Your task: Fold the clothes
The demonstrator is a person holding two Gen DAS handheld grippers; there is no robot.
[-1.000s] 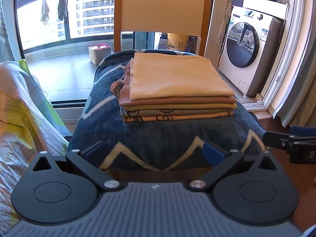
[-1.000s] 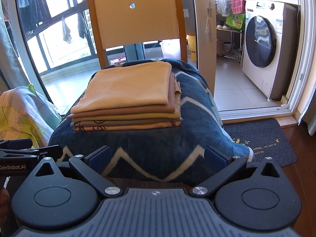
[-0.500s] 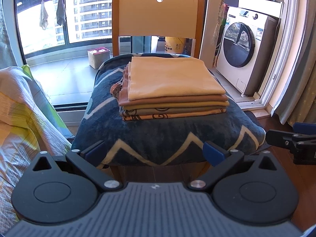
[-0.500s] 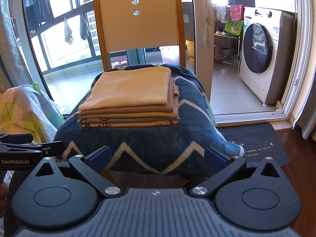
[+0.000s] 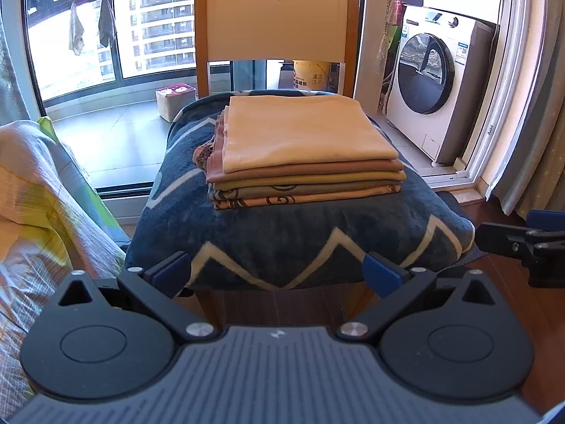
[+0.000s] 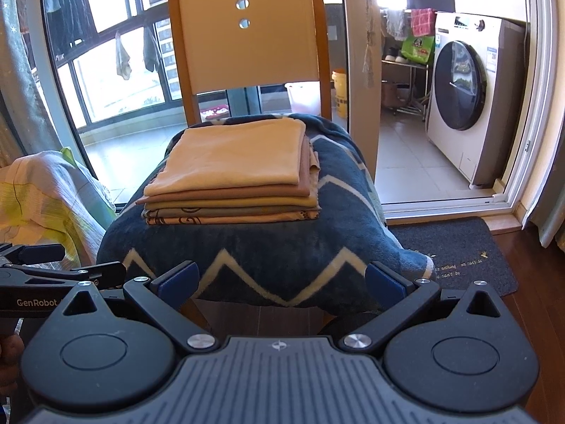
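Your left gripper [image 5: 275,270] and right gripper [image 6: 280,277] both hang empty with jaws spread wide, clear of everything. Ahead of each, the stack [image 5: 303,155] sits squared on the blanket [image 5: 282,233] covering the chair [image 6: 247,35], likely finished; unfolded cloth [image 5: 39,190] waits at your left.

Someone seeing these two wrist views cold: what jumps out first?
A neat stack of folded tan and brown cloths sits mid-frame on a wooden chair whose seat is draped in a dark blue zigzag blanket. Both grippers, left and right, hang open and empty short of the seat's front edge. A white front-loading washing machine stands behind on the right.
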